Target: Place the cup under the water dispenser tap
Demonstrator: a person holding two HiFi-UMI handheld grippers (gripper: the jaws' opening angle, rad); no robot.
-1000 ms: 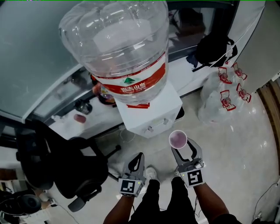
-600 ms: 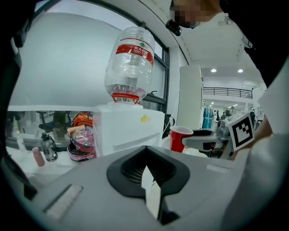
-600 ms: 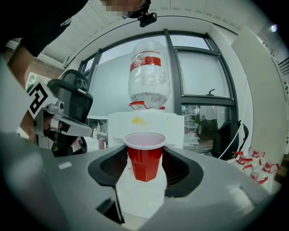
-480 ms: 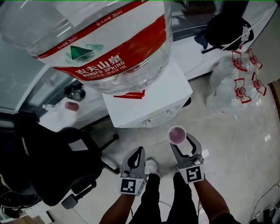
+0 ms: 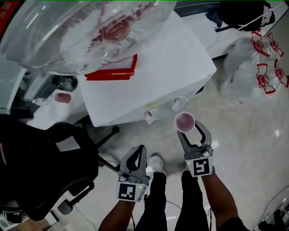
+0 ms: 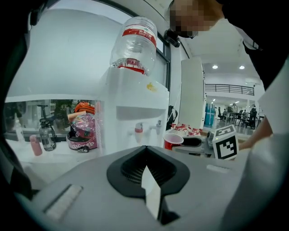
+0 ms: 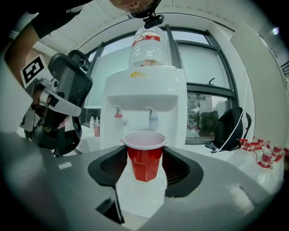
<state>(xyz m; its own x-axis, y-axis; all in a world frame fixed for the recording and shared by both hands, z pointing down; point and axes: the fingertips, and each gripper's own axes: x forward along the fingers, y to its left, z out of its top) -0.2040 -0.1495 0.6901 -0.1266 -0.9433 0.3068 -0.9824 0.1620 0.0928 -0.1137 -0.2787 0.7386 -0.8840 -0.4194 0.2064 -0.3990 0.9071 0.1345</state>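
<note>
A red plastic cup with a white rim stands upright between the jaws of my right gripper, which is shut on it. From the head view, the cup hangs just in front of the white water dispenser, close to its pale tap and right of the red tap. In the right gripper view both taps, red and pale, sit a little above and beyond the cup's rim. My left gripper is shut and holds nothing, lower left of the cup.
A big clear water bottle tops the dispenser. A black office chair stands at the left. Clear bags of red-capped containers and a black backpack lie at the right. Small bottles line the window ledge.
Both grippers have sunk. The dispenser's top now fills more of the head view, and the cup sits closer to the taps than before.
</note>
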